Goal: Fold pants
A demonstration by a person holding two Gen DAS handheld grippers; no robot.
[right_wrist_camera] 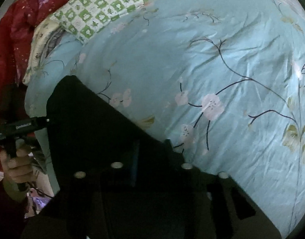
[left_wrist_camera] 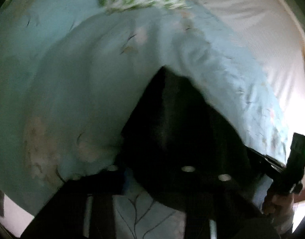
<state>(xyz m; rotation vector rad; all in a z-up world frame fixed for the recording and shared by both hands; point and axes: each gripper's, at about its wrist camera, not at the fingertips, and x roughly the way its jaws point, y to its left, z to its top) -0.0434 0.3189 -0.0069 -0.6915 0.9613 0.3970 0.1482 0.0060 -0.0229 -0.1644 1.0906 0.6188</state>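
I have both grippers, left gripper (left_wrist_camera: 152,179) and right gripper (right_wrist_camera: 152,171), clamped narrow on the black pants (right_wrist_camera: 88,123), mid-fold; next, I carry the edge ahead over the bed (right_wrist_camera: 232,59).

Black pants (right_wrist_camera: 96,123) drape over the right tongs (right_wrist_camera: 152,155) above a floral quilt (right_wrist_camera: 222,59).

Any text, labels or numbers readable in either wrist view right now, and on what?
None can be read.
Left tongs: a pale printed strip along the black body, too small and blurred to read.
Black pants, blue floral bedding, green checked pillow: patterns only, no lettering.
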